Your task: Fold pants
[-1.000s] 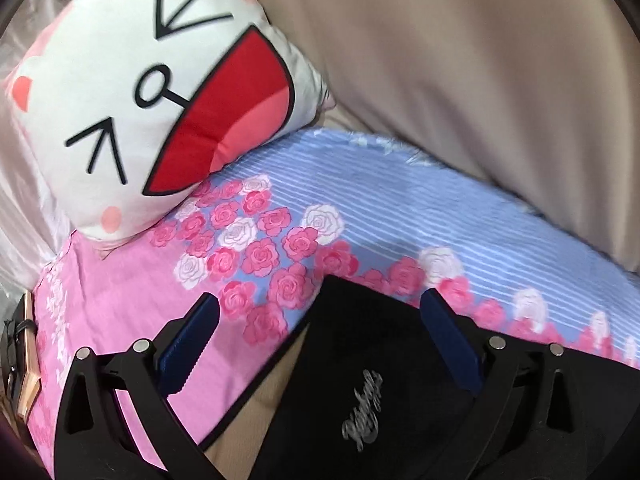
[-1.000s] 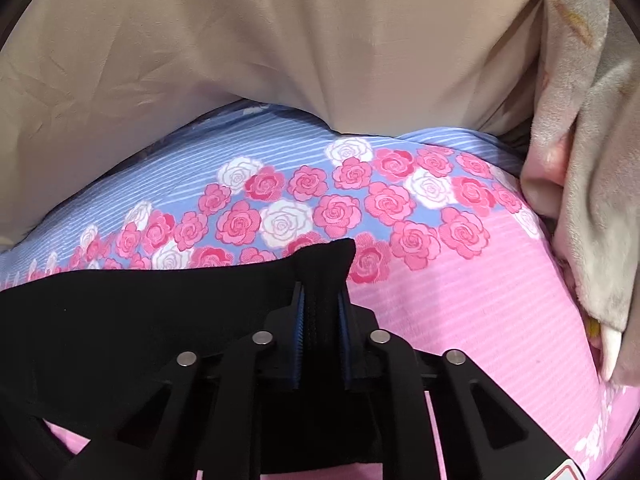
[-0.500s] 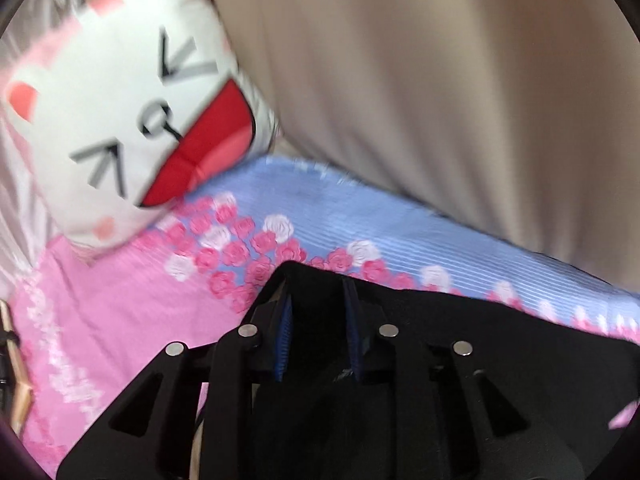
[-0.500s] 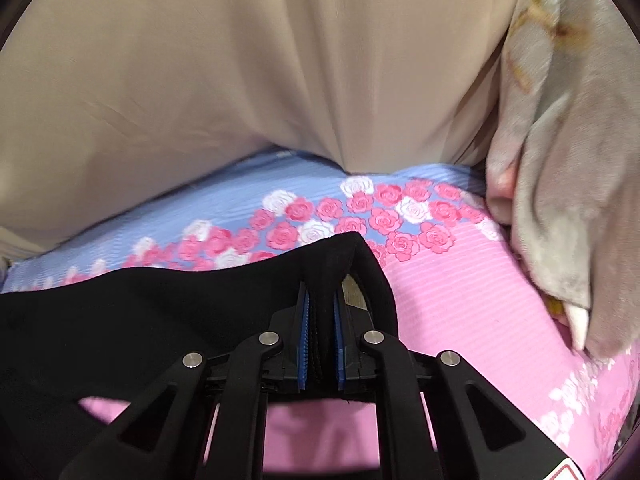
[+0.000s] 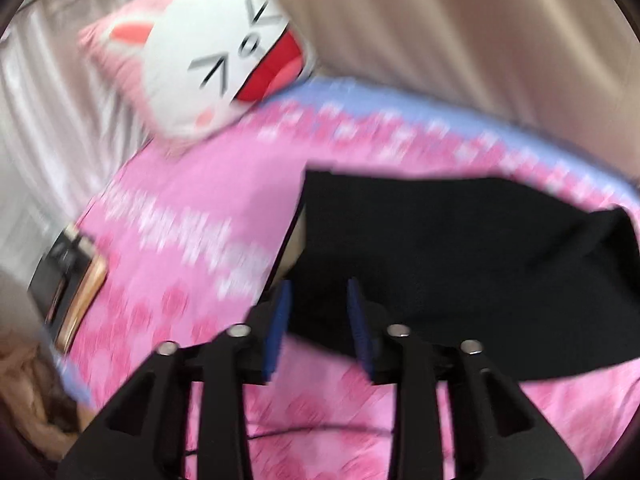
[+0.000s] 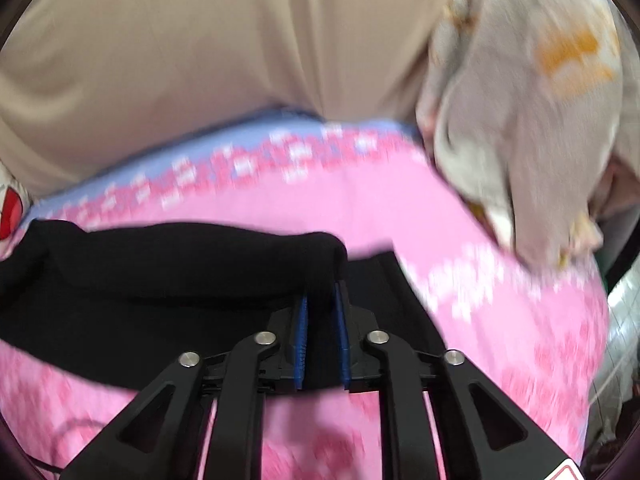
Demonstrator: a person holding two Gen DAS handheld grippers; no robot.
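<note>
Left gripper (image 5: pixel 318 304) jaws just opening, parted over the black pants (image 5: pixel 460 248). Right gripper (image 6: pixel 322 316) pinches their edge. Only the left view shows the cat pillow (image 5: pixel 208 64).

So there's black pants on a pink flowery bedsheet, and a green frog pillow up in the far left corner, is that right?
Not quite. The pillow in the far left corner is a white and pink cartoon cat face with a red open mouth, not a green frog; the left wrist view shows it. The rest holds: the black pants lie on the pink flowery bedsheet.
</note>
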